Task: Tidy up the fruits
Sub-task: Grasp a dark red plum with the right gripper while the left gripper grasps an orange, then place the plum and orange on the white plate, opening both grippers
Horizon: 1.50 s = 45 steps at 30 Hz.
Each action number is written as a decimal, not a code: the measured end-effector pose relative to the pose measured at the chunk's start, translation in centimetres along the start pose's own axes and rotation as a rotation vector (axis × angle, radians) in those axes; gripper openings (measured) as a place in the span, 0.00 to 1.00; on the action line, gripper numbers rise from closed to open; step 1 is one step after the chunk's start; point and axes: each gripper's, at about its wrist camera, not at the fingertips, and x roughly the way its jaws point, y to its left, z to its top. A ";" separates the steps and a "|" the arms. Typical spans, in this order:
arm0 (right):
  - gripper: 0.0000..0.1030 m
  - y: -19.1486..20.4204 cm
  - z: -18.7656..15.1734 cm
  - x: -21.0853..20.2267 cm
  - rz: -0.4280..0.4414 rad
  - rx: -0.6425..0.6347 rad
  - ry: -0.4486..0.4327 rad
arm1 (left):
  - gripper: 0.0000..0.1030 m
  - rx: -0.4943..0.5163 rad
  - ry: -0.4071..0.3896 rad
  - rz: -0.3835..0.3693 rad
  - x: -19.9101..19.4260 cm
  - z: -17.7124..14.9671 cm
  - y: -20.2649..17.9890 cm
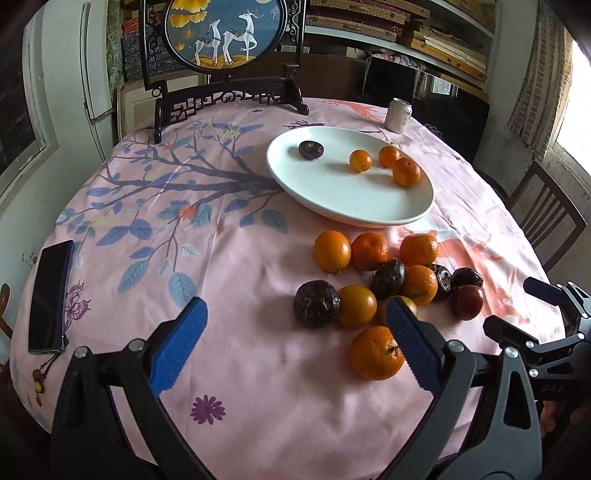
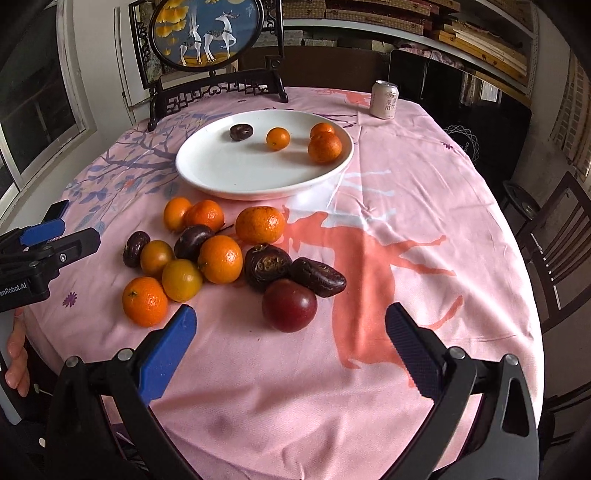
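Note:
A white plate [image 1: 332, 199] [image 2: 221, 177] sits mid-table and holds three oranges [image 1: 405, 171] and one dark passion fruit [image 1: 311, 149]. In front of it a loose cluster of several oranges [image 1: 331, 251] [image 2: 220, 258] and dark purple passion fruits [image 1: 316, 303] [image 2: 289, 305] lies on the pink cloth. My left gripper [image 1: 295, 308] is open and empty, above the cloth just left of the cluster, with an orange [image 1: 375, 352] beside its right finger. My right gripper [image 2: 290, 314] is open and empty, just short of the reddish passion fruit.
A drink can [image 1: 398, 115] [image 2: 384, 99] stands at the far right of the table. A phone [image 1: 50, 297] lies at the left edge. A framed deer screen [image 1: 225, 33] stands at the back. A wooden chair [image 2: 554, 236] stands at the right.

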 end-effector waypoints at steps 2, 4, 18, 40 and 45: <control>0.92 0.0 -0.2 0.6 0.010 0.012 0.014 | 0.96 0.004 0.004 -0.006 0.0 -0.2 0.0; 0.76 -0.1 -0.2 1.5 0.021 0.019 0.038 | 0.96 0.014 0.010 -0.013 0.0 -0.5 -0.1; 0.39 -2.2 -1.0 3.0 0.104 0.110 0.056 | 0.96 0.057 0.141 -0.050 2.2 -2.8 -2.4; 0.39 -3.2 -1.7 0.6 0.124 0.121 0.004 | 0.44 0.018 0.151 -0.092 2.6 -1.9 -4.0; 0.39 -2.0 -0.8 0.9 0.140 0.092 0.010 | 0.44 -0.002 0.133 -0.114 1.8 -0.1 -2.8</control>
